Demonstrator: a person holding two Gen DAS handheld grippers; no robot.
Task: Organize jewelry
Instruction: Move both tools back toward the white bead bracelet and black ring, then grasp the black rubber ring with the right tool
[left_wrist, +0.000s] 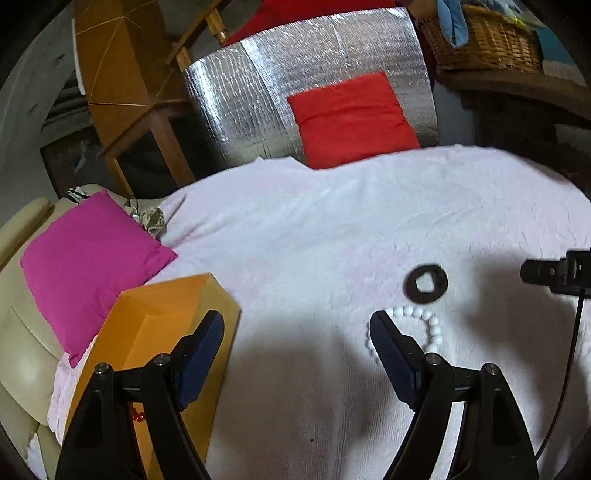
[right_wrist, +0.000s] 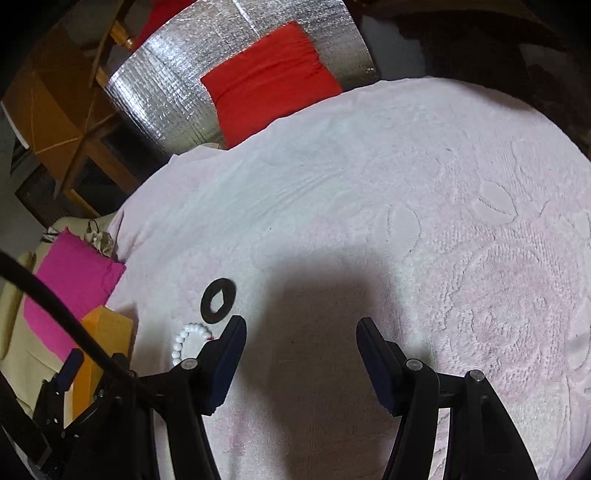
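A white bead bracelet (left_wrist: 430, 326) lies on the pale bedcover (left_wrist: 314, 240), partly behind the right finger of my left gripper (left_wrist: 295, 326). Just beyond it lies a flat black ring (left_wrist: 426, 282). An orange box (left_wrist: 155, 306) stands at the left, behind my left finger, and a few red beads (left_wrist: 137, 417) show against it. My left gripper is open and holds nothing. In the right wrist view the black ring (right_wrist: 218, 301) and white bracelet (right_wrist: 184, 339) lie left of my right gripper (right_wrist: 303, 328), which is open over bare cover. The orange box (right_wrist: 105, 328) is further left.
A magenta cushion (left_wrist: 92, 258) lies left of the box on a cream seat. Beyond the bed edge are a red cushion (left_wrist: 351, 118) on a silver foil mat (left_wrist: 240, 110), wooden furniture and a wicker basket (left_wrist: 487, 40). A black cable (right_wrist: 55, 306) crosses the lower left.
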